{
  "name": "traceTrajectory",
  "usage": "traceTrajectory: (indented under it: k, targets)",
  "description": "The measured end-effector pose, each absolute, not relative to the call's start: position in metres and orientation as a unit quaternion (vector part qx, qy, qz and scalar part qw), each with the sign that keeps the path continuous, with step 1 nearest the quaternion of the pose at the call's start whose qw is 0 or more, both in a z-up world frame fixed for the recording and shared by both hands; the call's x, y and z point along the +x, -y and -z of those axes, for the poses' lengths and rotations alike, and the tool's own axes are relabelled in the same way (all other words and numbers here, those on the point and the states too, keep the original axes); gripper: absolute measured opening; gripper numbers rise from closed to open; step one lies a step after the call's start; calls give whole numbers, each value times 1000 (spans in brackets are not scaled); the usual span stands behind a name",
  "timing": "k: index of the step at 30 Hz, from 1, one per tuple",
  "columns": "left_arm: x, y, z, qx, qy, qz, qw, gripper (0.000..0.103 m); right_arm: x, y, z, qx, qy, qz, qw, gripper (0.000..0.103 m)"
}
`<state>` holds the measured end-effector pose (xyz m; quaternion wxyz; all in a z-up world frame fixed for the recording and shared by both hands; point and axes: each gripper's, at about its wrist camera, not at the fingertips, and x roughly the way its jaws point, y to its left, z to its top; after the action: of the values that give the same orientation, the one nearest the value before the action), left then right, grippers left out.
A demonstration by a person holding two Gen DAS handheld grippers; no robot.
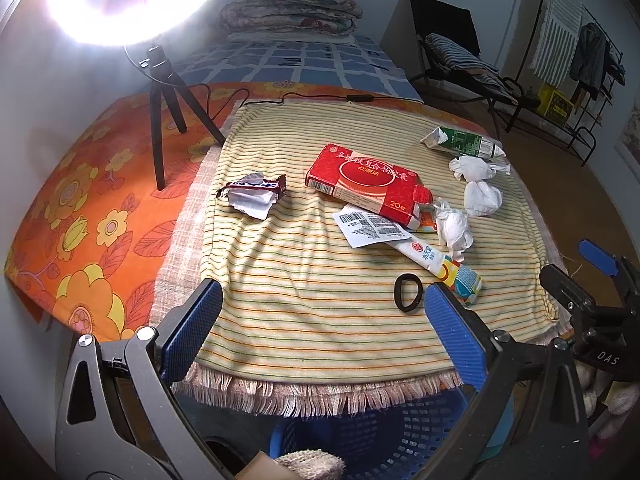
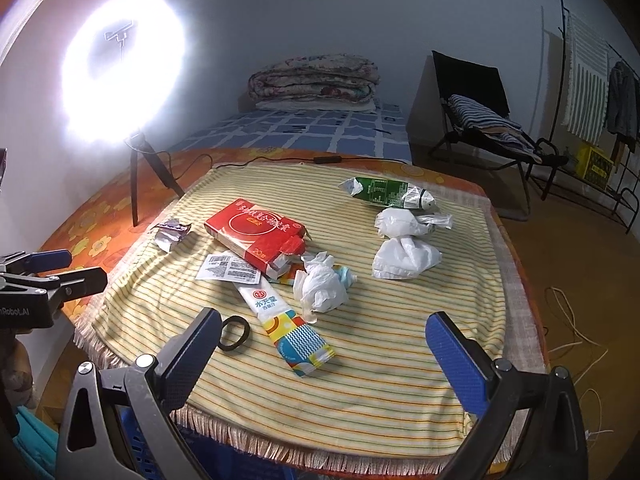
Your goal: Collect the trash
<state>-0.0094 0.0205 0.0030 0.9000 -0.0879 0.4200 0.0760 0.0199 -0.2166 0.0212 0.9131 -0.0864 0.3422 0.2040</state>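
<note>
Trash lies on a striped cloth (image 1: 304, 320) (image 2: 380, 392): a red box (image 1: 362, 182) (image 2: 254, 230), a candy wrapper (image 1: 254, 194) (image 2: 171, 233), a white label (image 1: 370, 228) (image 2: 228, 269), a long sachet (image 1: 444, 266) (image 2: 290, 330), a green packet (image 1: 464, 142) (image 2: 386, 192), crumpled white tissues (image 1: 454, 228) (image 2: 322, 286) and white bags (image 1: 482, 194) (image 2: 404, 258). A black ring (image 1: 407, 293) (image 2: 234, 333) lies near the front. My left gripper (image 1: 324, 320) and right gripper (image 2: 324, 348) are open and empty, above the cloth's near edge.
A blue slotted basket (image 1: 380, 440) sits below the table's front edge. A ring light on a tripod (image 1: 162, 120) (image 2: 136, 176) stands at the back left with its cable. A bed, a chair (image 2: 480, 120) and a clothes rack stand behind.
</note>
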Motion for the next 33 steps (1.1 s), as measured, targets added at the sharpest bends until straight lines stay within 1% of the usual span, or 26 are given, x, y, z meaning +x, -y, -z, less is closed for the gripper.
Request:
traceTrajectory:
  k: [7,11,18,26,27,29,33]
  targets:
    - [-8,-23,-3,-88,-421,-77,899,102,23,222,-15,-65,-354,-219,907,103]
    - [-8,-23,-3,-88,-421,-77,900,102,25,224,-13,-71,-353,-207,910,103]
    - [-7,-24,-3,-86,-422,-78,899,102,29,229,-7,-70,-376,-205,901,103]
    - [-8,-48,7,-89,-431,-88,893,102,31,233,-2,-90,-380,-202,898,103]
    - [-8,-52,9,-92,-433,-88,892,102,32,233,-1,-91,-381,-201,898,101]
    - [-8,-57,11,-92,-437,-91,890,102,36,236,4,-80,-392,-203,894,100]
    - [0,-73,19,-106,-449,-93,882,102,51,244,12,-57,-413,-199,887,100]
